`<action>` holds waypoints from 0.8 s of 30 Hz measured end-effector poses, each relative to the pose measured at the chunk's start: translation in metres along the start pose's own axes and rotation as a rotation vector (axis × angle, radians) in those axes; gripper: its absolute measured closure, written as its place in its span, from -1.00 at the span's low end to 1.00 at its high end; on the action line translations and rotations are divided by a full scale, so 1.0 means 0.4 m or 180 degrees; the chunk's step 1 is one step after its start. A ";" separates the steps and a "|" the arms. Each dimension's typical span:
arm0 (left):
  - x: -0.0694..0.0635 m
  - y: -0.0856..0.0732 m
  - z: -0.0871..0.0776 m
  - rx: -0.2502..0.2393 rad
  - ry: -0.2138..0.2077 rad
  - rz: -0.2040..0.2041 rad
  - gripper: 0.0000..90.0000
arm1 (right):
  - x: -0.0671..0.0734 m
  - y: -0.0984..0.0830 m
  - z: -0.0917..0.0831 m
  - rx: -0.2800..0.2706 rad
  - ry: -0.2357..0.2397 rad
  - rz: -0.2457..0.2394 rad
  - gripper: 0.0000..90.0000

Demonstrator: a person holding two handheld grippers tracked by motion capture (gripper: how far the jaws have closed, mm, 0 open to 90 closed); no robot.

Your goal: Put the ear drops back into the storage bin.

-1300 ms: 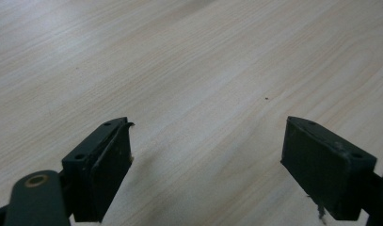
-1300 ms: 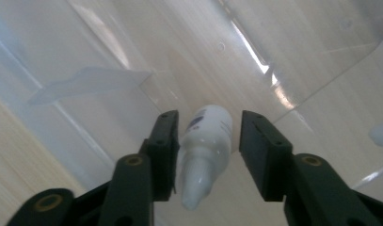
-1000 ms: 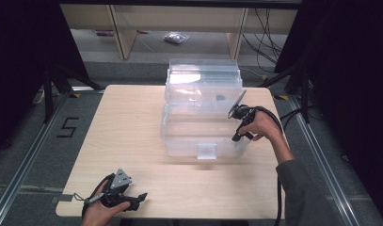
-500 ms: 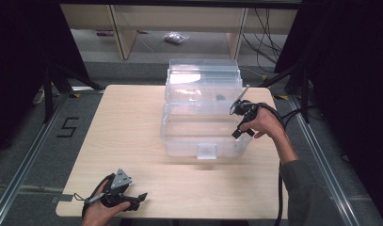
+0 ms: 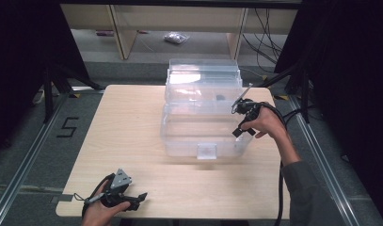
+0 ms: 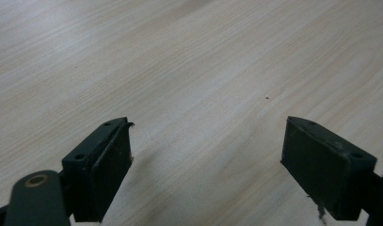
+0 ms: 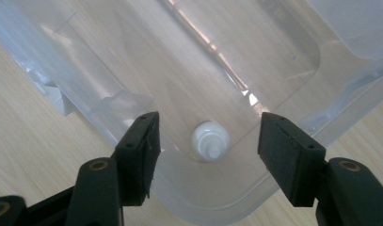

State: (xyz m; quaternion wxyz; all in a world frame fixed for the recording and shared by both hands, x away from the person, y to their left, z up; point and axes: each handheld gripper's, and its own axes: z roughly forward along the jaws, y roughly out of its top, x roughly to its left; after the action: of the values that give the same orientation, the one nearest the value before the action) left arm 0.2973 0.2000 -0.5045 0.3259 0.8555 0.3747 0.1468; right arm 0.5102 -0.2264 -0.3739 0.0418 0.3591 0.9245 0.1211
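Observation:
A clear plastic storage box (image 5: 203, 127) stands open on the middle of the wooden table (image 5: 132, 117), its lid (image 5: 203, 77) tipped up at the far side. My right gripper (image 5: 238, 123) hovers over the box's right end, open, jaws pointing down. In the right gripper view a small white bottle (image 7: 210, 140) lies on the box floor in the corner (image 7: 255, 179), right between my open jaws and below them. My left gripper (image 5: 135, 200) rests near the table's front-left edge, open, with bare wood (image 6: 203, 94) between its fingers (image 6: 104, 160).
A latch tab (image 5: 206, 151) sticks out from the box's near wall. Behind the table stand wooden shelves (image 5: 179, 19) with a small bag (image 5: 173, 37). Cables (image 5: 278, 188) trail from the right hand. A floor marking "5" (image 5: 67, 127) lies at left.
The right gripper has drifted slightly up and away from the box's near-right corner. The left gripper has stayed put.

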 end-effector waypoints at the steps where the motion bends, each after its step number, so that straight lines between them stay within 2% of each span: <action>1: -0.006 -0.001 0.005 -0.0097 0.0011 -0.0099 -0.65 | 0.000 0.000 0.000 0.0000 0.0000 0.0000 -0.11; 2: -0.008 -0.001 0.009 -0.0141 0.0013 -0.0156 -0.65 | 0.002 -0.001 -0.001 -0.0017 0.0011 0.0016 -0.11; 3: -0.008 -0.001 0.007 -0.0137 -0.0001 -0.0149 -0.65 | 0.002 -0.001 -0.003 -0.0028 -0.0003 -0.0007 -0.12; 4: 0.000 0.000 0.000 -0.0011 -0.0004 -0.0012 -0.65 | 0.004 -0.001 -0.005 -0.0044 0.0008 0.0000 -0.12; 7: 0.000 0.000 -0.001 0.0006 -0.0008 -0.0003 -0.65 | 0.011 -0.002 -0.013 -0.0065 0.0000 0.0020 -0.13; 8: -0.001 -0.001 0.001 -0.0028 -0.0002 -0.0036 -0.65 | 0.012 -0.003 -0.014 -0.0076 -0.0009 0.0016 -0.13; 9: 0.000 0.000 0.000 -0.0021 0.0002 -0.0005 -0.65 | 0.011 -0.004 -0.015 -0.0096 -0.0034 -0.0009 -0.14; 11: -0.002 -0.001 0.001 -0.0032 0.0009 -0.0015 -0.65 | 0.015 -0.005 -0.019 -0.0109 -0.0022 0.0034 -0.16; 12: -0.007 -0.001 0.008 -0.0121 0.0024 -0.0126 -0.65 | 0.016 -0.007 -0.022 -0.0146 -0.0023 0.0017 -0.18; 14: -0.009 -0.001 0.007 -0.0150 0.0018 -0.0164 -0.65 | 0.017 -0.007 -0.023 -0.0148 -0.0031 0.0010 -0.18; 16: -0.007 -0.001 0.005 -0.0119 0.0017 -0.0118 -0.65 | 0.019 -0.008 -0.027 -0.0187 -0.0061 -0.0007 -0.20; 17: -0.009 -0.001 0.008 -0.0145 0.0024 -0.0155 -0.65 | 0.022 -0.008 -0.030 -0.0188 -0.0067 0.0011 -0.21; 23: -0.009 -0.001 0.007 -0.0150 0.0015 -0.0160 -0.65 | 0.028 -0.013 -0.037 -0.0298 -0.0059 -0.0005 -0.22; 24: -0.005 -0.001 0.003 -0.0095 0.0003 -0.0096 -0.65 | 0.031 -0.015 -0.037 -0.0297 -0.0037 0.0027 -0.22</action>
State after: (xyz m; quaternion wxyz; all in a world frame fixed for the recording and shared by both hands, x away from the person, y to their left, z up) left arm 0.2963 0.1981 -0.5055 0.3407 0.8447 0.3854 0.1479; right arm 0.4947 -0.2250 -0.3609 0.0633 0.3613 0.9160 0.1622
